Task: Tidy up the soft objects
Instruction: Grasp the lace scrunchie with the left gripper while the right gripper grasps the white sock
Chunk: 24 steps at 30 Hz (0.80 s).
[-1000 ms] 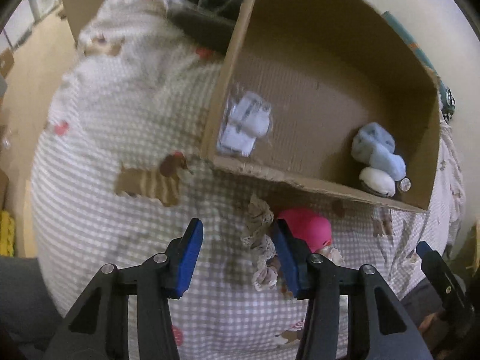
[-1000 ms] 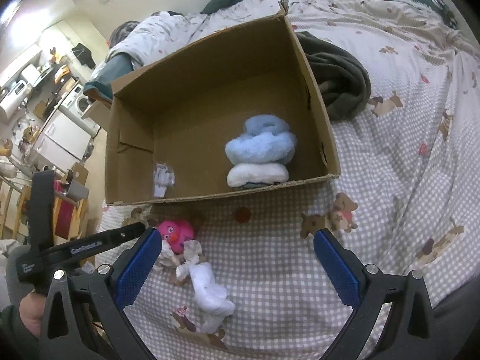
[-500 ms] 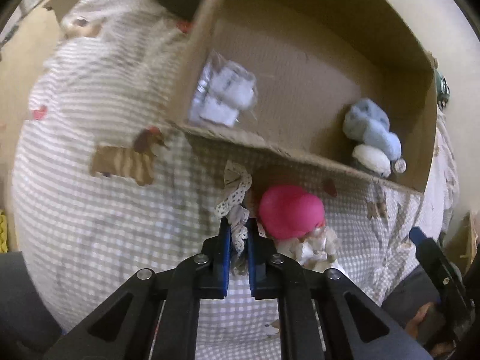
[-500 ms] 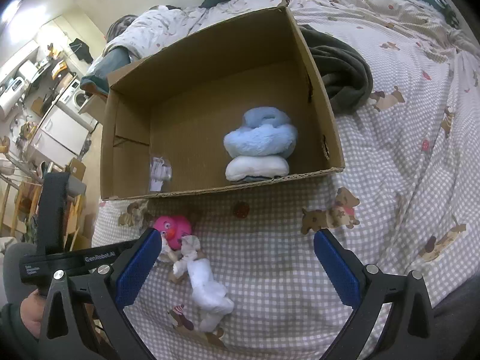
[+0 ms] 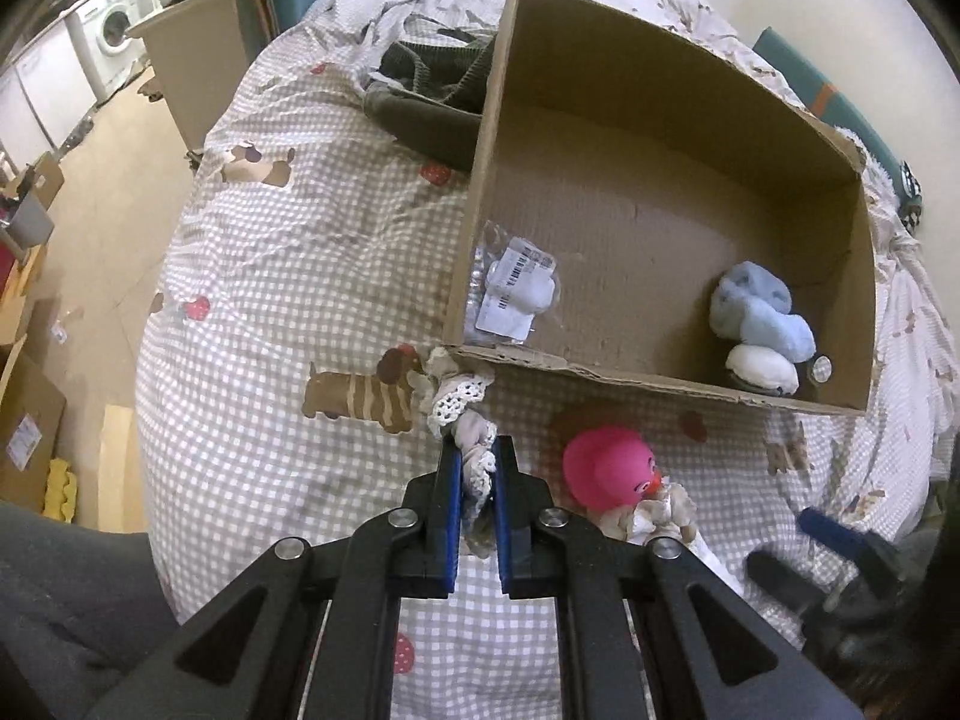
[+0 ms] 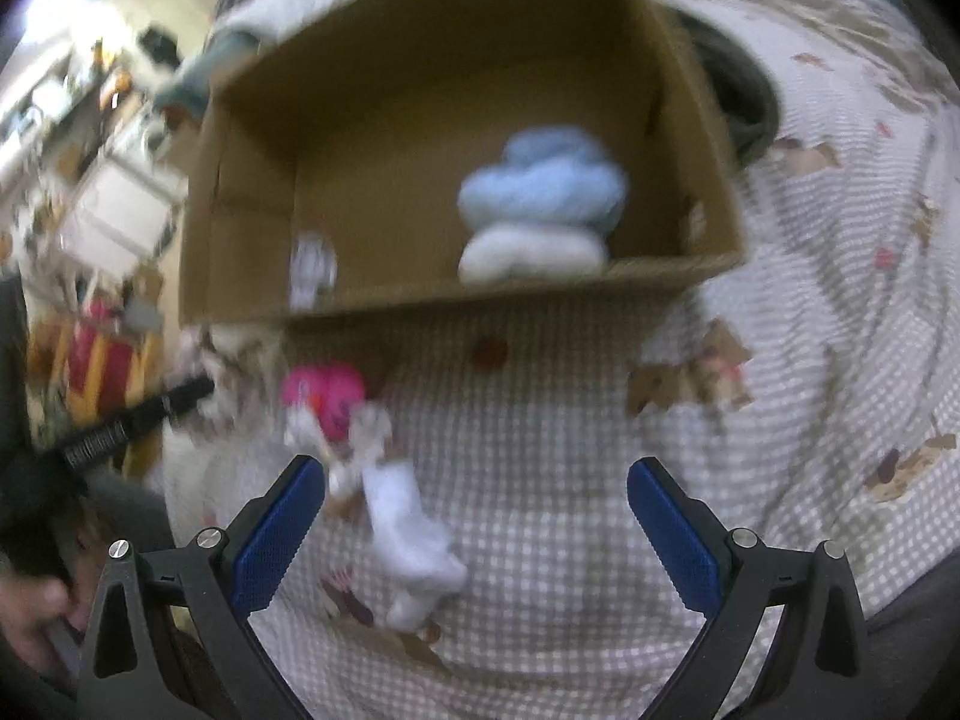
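Observation:
My left gripper (image 5: 477, 465) is shut on a cream lace-trimmed cloth (image 5: 462, 402), which hangs lifted off the checked bedspread (image 5: 288, 276) just in front of the cardboard box (image 5: 600, 369). A doll with a pink head (image 5: 609, 474) lies to its right on the bedspread. In the blurred right wrist view the same doll (image 6: 327, 390) with its white body (image 6: 408, 540) lies between and ahead of the fingers of my open right gripper (image 6: 477, 489). Inside the box sit a light-blue plush (image 5: 759, 309) over a white one (image 5: 762, 369) and a bagged white item (image 5: 516, 291).
A dark green garment (image 5: 432, 102) lies beside the box's far left corner. The bed edge drops to a wooden floor (image 5: 114, 192) on the left, with cartons and a washing machine (image 5: 111, 30) beyond. A person's hand (image 6: 36, 606) holds the left gripper's handle.
My left gripper went from open to shut on the lace cloth and has risen with it. My right gripper has dropped closer to the doll, staying open.

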Available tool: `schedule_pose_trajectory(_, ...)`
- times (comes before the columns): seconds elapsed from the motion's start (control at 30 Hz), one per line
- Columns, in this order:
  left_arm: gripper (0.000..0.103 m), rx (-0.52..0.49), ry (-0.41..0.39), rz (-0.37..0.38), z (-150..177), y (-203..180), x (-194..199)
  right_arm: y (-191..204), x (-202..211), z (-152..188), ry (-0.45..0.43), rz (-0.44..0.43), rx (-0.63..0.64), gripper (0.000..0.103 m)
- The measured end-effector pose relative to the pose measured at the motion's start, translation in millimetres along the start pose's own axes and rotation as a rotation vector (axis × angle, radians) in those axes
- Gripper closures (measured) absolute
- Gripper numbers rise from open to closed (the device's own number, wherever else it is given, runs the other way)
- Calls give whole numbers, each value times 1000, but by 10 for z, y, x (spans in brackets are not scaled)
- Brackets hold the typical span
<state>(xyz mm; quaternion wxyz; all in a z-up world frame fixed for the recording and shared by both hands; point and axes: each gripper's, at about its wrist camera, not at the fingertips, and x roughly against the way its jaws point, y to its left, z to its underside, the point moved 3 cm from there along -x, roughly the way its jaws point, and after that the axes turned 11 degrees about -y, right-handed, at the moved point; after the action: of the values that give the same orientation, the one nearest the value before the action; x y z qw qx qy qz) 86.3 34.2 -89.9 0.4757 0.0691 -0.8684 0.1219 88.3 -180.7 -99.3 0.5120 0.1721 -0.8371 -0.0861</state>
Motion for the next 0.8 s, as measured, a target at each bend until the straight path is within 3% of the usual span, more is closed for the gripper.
schedule_pose_trajectory(0.13,94,-12,1,4,22,-18,-43,210,-110,112,59,-36,91,0)
schedule_pose_trajectory(0.23,94,-9,-12,-2,14,-29,-26,316,-189,192,103,-48,140,9)
schedule_pose_trajectory(0.37,94,9,-5,-2,10,-9,-46,355,-282,279,157,-42,165,31)
schedule_pose_trajectory(0.43,94,19,1,-4,10,13,-64,364,-281,282,155,-39,168,49)
schedule_pose_trajectory(0.47,94,22,2,-5,11,21,-67,357,-275,280,155,-36,166,65)
schedule_pose_trajectory(0.5,94,25,2,-6,10,28,-69,347,-275,277,155,-36,160,71)
schedule_pose_trajectory(0.8,94,51,-10,-28,-6,110,-58,106,0,49,34,-88,37,76)
